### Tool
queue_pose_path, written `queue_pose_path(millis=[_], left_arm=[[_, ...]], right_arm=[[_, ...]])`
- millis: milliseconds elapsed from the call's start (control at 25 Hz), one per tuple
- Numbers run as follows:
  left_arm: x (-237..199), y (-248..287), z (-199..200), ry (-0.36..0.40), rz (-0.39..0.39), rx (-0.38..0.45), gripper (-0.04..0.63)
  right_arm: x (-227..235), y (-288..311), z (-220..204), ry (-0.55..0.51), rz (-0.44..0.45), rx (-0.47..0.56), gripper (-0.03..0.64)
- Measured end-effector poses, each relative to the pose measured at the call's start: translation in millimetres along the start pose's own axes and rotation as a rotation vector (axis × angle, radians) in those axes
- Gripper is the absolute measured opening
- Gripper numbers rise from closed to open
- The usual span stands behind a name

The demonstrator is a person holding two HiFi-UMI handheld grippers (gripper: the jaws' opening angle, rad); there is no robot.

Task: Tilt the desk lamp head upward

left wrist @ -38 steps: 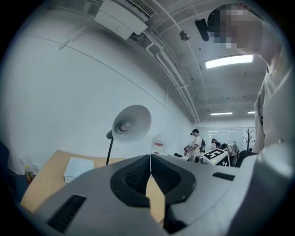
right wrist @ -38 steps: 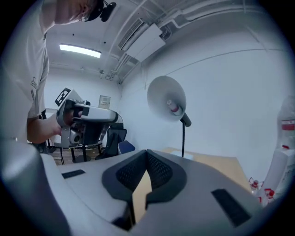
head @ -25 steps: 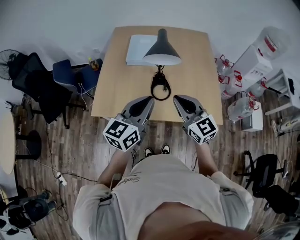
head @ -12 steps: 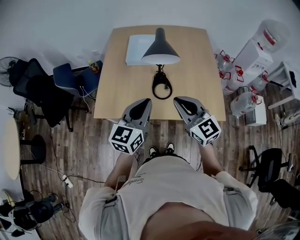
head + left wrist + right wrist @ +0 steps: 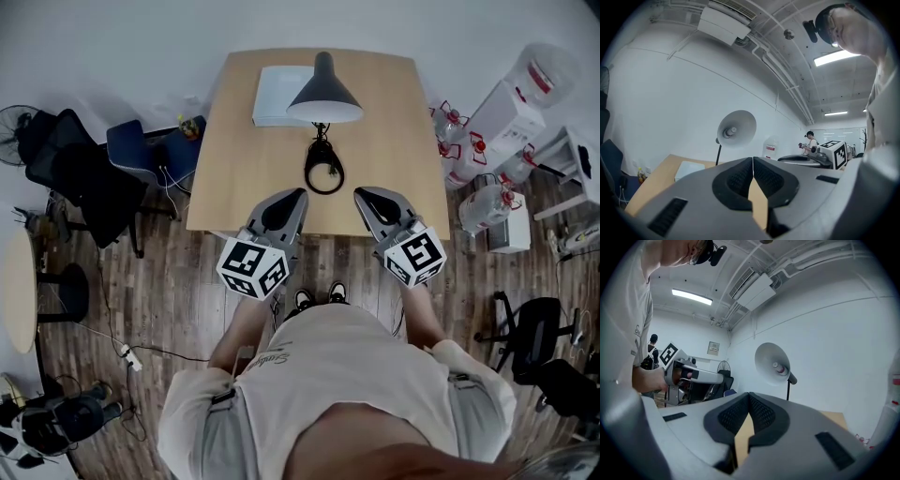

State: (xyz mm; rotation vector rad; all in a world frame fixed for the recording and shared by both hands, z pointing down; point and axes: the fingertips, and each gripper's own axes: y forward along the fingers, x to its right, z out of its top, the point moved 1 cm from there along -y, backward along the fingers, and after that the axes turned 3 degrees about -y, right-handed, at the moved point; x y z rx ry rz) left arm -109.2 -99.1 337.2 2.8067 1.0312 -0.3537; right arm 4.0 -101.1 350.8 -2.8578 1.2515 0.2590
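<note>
A dark desk lamp stands at the far middle of the wooden table (image 5: 230,187). Its cone-shaped head (image 5: 324,94) faces down toward me, above a ring-shaped base with a coiled cord (image 5: 323,173). Both gripper views look up into the white inside of the lamp head (image 5: 736,129) (image 5: 772,364) and its bulb. My left gripper (image 5: 292,195) and right gripper (image 5: 366,195) hover side by side over the table's near edge, well short of the lamp. The jaws of the left gripper (image 5: 753,161) and of the right gripper (image 5: 749,397) are shut with nothing between them.
A white pad (image 5: 277,94) lies on the table beside the lamp head. A blue chair (image 5: 141,150) and a black chair (image 5: 80,178) stand left of the table. Water bottles (image 5: 483,206) and a dispenser (image 5: 511,122) are on the right. A round table (image 5: 19,291) sits at far left.
Both grippers stay shut near the table's front edge, shifted only slightly. The lamp has not moved.
</note>
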Motion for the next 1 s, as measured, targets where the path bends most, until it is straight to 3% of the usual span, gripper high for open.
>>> queue_pose_path(millis=[720,1000], left_arm=[[-8,28,10,0.037,-0.013,0.0,0.017],[-9,46,-4,0.029,-0.018,-0.019,0.017]], right_arm=[[16,11,11,-0.034,-0.008,0.013,-0.005],[20,21,11,-0.048,0.01,0.041,-0.005]])
